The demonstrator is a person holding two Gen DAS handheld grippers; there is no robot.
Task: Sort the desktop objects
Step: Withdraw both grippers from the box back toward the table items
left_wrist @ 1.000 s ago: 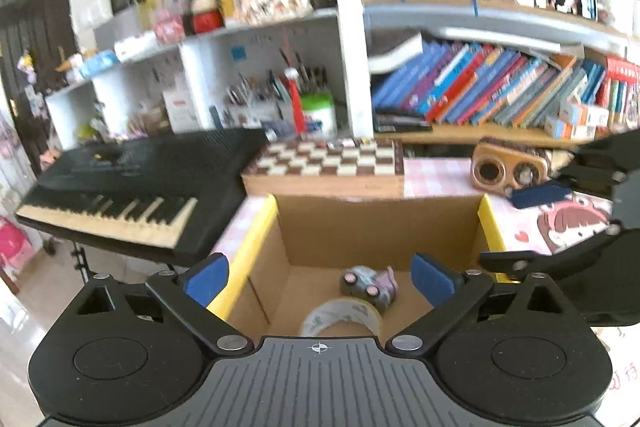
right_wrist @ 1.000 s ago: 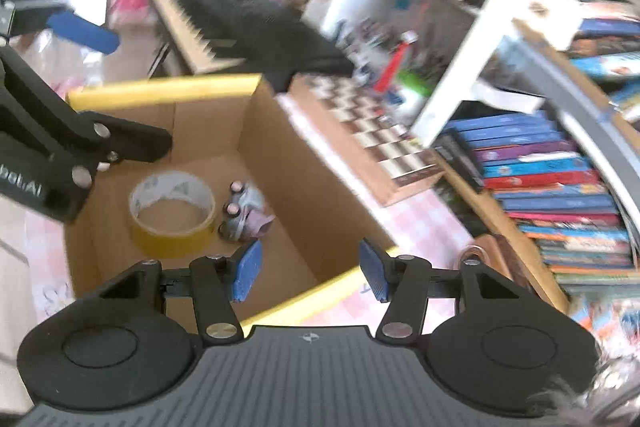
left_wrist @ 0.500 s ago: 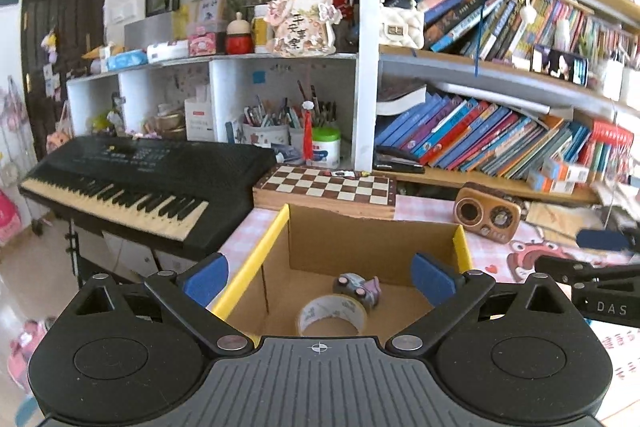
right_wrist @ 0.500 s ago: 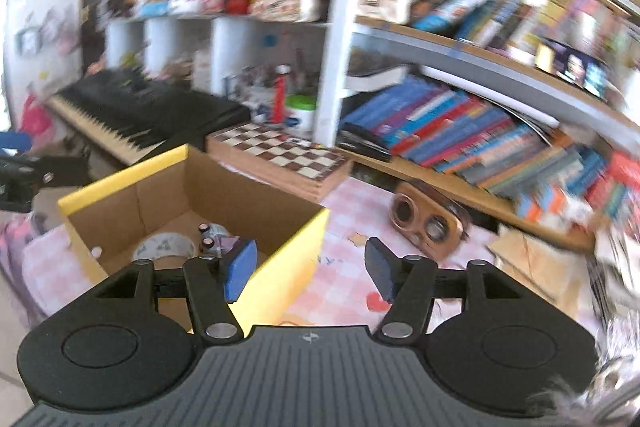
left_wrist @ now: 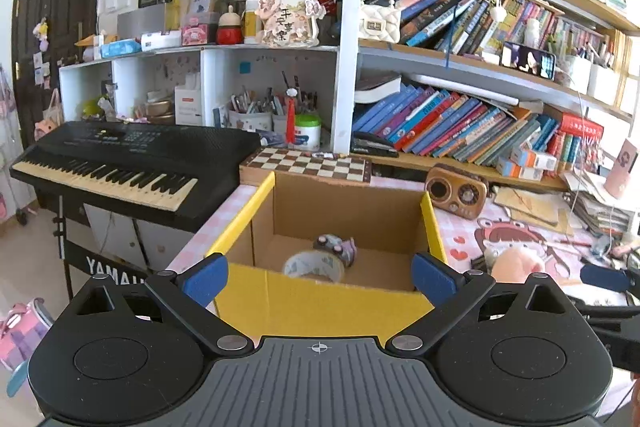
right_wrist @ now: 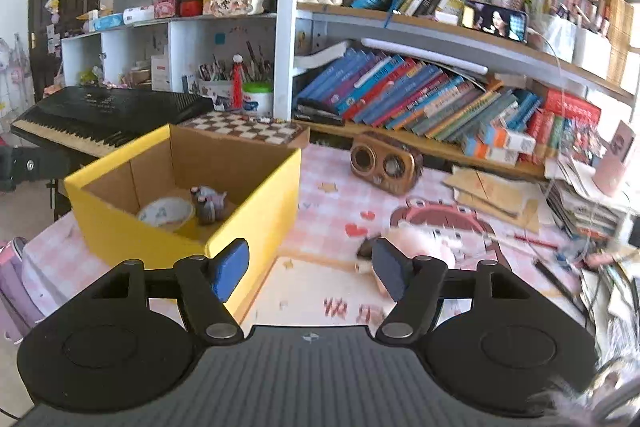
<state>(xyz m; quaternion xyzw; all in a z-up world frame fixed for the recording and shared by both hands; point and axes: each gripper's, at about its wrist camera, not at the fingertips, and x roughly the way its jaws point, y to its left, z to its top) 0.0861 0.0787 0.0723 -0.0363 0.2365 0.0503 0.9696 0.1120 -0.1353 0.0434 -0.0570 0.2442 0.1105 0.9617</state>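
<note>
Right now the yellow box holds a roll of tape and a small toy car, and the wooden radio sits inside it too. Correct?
Not quite. The radio is not in the box: it stands outside on the pink checked tablecloth, in front of the lower bookshelf. The right wrist view shows this most clearly. The rest holds: the roll of tape and the toy car lie inside the box.

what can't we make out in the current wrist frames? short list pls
- Pink plush toy, right wrist view: motion-blurred, and the right claw, opening with nothing between its fingers, covers its near side.
- Clutter at the desk's right edge, right wrist view: blurred and cut by the frame.
- Roll of tape, left wrist view: lower part hidden behind the yellow box front wall.
- Small toy in the box: too small to identify.
</note>
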